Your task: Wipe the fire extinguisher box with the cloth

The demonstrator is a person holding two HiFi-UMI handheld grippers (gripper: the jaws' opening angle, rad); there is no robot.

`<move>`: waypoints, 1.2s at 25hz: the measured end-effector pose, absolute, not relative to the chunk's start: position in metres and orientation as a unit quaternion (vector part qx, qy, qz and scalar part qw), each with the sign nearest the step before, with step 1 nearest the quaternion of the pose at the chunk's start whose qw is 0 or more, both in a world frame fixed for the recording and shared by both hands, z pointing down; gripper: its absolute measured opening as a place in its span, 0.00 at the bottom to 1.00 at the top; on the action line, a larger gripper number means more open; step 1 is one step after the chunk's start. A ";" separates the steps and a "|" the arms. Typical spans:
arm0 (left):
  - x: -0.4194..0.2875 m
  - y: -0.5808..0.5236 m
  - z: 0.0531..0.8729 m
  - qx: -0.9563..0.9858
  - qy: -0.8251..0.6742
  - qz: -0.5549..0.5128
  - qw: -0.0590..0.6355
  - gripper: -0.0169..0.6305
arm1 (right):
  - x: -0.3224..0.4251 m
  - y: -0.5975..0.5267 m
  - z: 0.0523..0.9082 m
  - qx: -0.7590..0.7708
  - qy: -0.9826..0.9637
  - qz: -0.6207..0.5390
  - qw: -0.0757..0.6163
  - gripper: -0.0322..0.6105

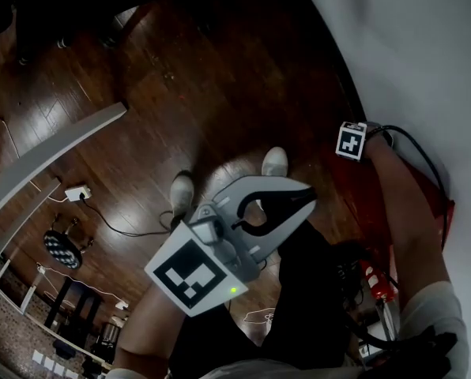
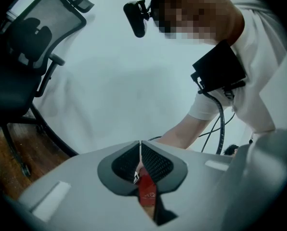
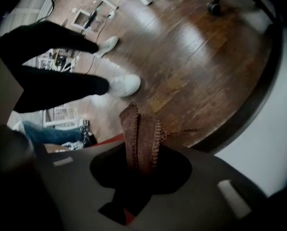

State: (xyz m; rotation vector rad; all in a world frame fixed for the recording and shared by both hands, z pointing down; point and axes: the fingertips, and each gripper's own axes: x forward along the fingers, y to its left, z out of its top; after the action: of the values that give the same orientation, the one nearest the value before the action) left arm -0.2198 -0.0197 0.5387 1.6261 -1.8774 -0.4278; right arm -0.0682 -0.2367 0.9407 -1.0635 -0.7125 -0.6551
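Observation:
My right gripper [image 3: 141, 154] is shut on a brown cloth [image 3: 140, 134] that sticks up folded from between its jaws, over the wooden floor. In the head view only its marker cube [image 1: 350, 140] shows, held by the wall above the red fire extinguisher box [image 1: 439, 212]; its jaws and the cloth are hidden there. My left gripper [image 1: 303, 201] hangs in the middle, over the person's legs, jaws shut with nothing in them. In the left gripper view its jaws meet [image 2: 140, 147] and a red surface [image 2: 147, 192] shows through the gap behind them.
A white wall [image 1: 425, 46] runs along the right. A red extinguisher [image 1: 375, 279] stands low at the right, with cables beside it. White shoes [image 1: 274, 163] rest on the dark wooden floor [image 1: 180, 69]. An office chair [image 2: 23, 66] stands to the left, and a grey board [image 1: 38, 160] lies far left.

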 end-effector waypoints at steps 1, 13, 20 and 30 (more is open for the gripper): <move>-0.216 -0.021 0.537 0.618 -0.708 -0.160 0.303 0.04 | -0.075 -0.230 0.943 -0.477 -0.357 -0.290 0.749 0.20; -0.188 0.012 0.413 0.725 -0.647 -0.097 0.217 0.05 | -0.220 -0.142 0.724 -0.345 -0.667 -0.245 0.614 0.20; -0.129 0.079 0.313 0.799 -0.570 -0.099 0.166 0.04 | -0.165 -0.079 0.523 -0.171 -0.843 -0.131 0.493 0.20; 0.009 0.172 0.236 0.881 -0.454 0.029 0.130 0.04 | 0.111 0.064 0.338 0.077 -0.929 0.071 0.356 0.20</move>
State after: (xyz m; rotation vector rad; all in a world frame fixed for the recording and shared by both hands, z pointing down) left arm 0.0093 0.1716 0.2363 2.5592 -1.3190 0.0836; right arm 0.1105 0.0636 0.3382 0.1990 -2.3992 0.1844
